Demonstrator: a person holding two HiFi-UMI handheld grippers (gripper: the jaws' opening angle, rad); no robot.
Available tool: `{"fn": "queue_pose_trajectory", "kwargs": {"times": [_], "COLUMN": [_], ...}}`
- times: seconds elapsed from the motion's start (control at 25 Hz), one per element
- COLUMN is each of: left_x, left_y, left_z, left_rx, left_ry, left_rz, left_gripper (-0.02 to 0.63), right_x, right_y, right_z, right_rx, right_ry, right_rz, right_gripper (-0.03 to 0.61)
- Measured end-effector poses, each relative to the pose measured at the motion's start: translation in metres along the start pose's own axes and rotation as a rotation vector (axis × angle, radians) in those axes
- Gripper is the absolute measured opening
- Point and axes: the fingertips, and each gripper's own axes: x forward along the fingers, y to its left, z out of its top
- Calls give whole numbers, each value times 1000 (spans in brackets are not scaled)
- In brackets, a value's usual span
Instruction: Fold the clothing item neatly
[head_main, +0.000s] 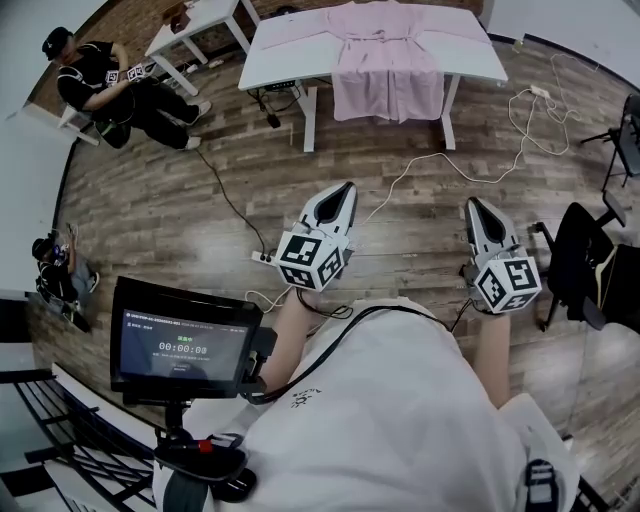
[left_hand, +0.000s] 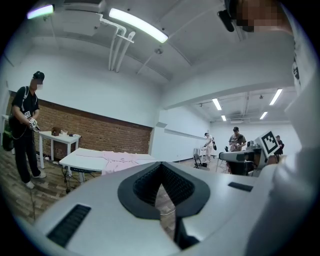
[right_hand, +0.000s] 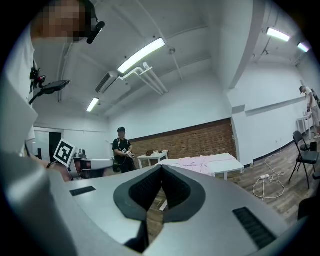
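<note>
Pink garment – a robe-like piece with a tie at the waist, spread flat on a white counter at the far side of the room. Its sleeves lie out to either side, and its lower part hangs over the counter's near edge. Both gripper views show the same garment lying on the counter top, well beyond the fingers.

Left gripper and right gripper – held side by side and roughly level in front of the person, well apart from the counter, both aimed towards it. In the left gripper view the ribbed black fingers are clenched tip to tip with nothing between them. The right gripper view shows its fingers likewise clenched on nothing.

Surroundings – a wooden plank floor separates the person from the counter, and a white cable trails across it. A person in black clothes and a cap is at the far left, beside a small white table. A dark monitor on a stand is at the near left, and a black chair stands at the right. A brick wall runs behind the counter.
</note>
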Motion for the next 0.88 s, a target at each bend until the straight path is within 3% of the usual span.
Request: {"fn": "queue_pose_trajectory", "kwargs": {"times": [0.32,0.6,0.88], "left_x": [-1,34,43], "left_y": [-1,-26,-31], "left_z": [2,3,8], "left_rx": [-18,5,13], "left_ry": [-1,-4,4], "left_rz": [4,10,4], "left_gripper": [3,3,3], "right_x": [-2,-4,4], "right_y": [2,-33,-32], "right_z": [2,1,8], "right_rx": [-3,1,11], "right_ry": [13,12,19], "right_rz": [4,36,62], "right_gripper": [2,3,3]}}
